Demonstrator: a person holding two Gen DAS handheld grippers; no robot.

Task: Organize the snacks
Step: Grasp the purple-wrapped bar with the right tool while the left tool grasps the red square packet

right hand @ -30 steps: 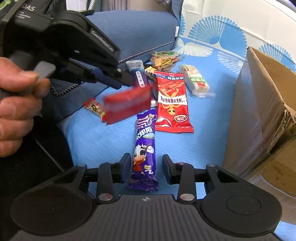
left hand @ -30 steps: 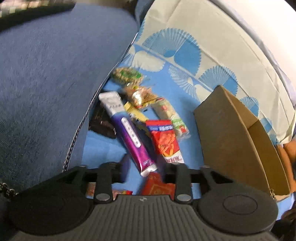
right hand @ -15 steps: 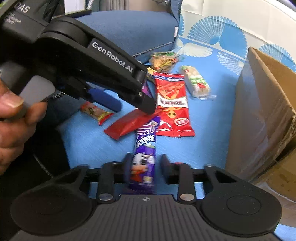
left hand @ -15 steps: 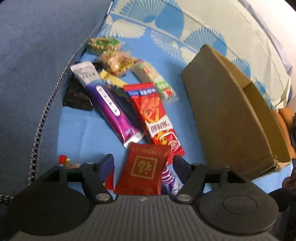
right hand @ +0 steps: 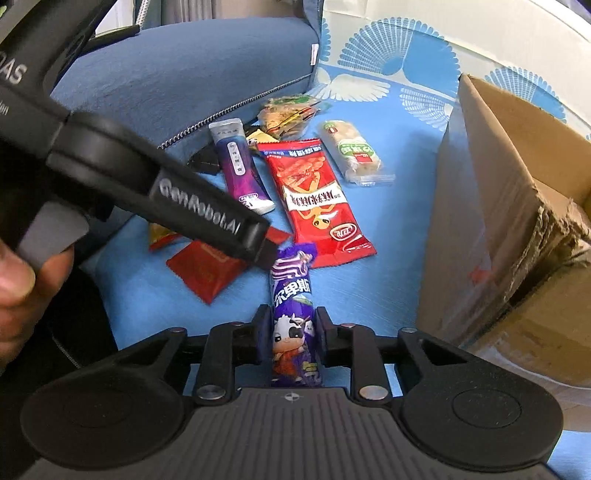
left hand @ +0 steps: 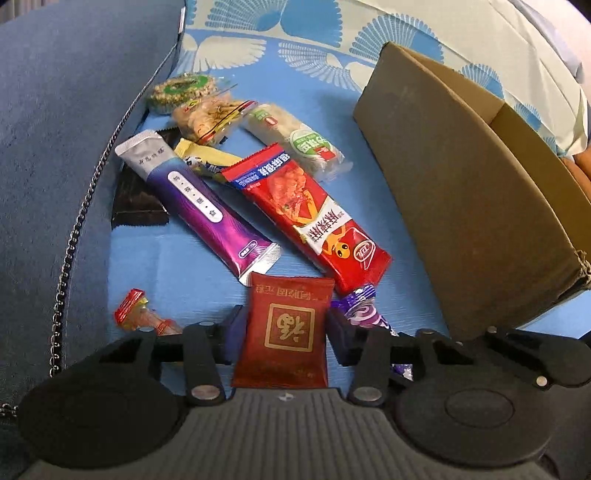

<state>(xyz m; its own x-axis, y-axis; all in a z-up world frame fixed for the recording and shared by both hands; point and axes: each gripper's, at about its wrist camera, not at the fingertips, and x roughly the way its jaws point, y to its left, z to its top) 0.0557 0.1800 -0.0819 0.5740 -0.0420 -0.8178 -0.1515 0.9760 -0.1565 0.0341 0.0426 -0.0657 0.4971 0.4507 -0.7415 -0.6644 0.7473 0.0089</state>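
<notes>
blue sheet with white and blue fan print underneath. dark blue cushion on the left, metal zipper along its edge, resting on the sheet. white wall behind.

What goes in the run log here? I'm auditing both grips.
left gripper: jaws closing, dark red packet between them | right gripper: jaws opening slightly, purple bar pressed between them
</notes>
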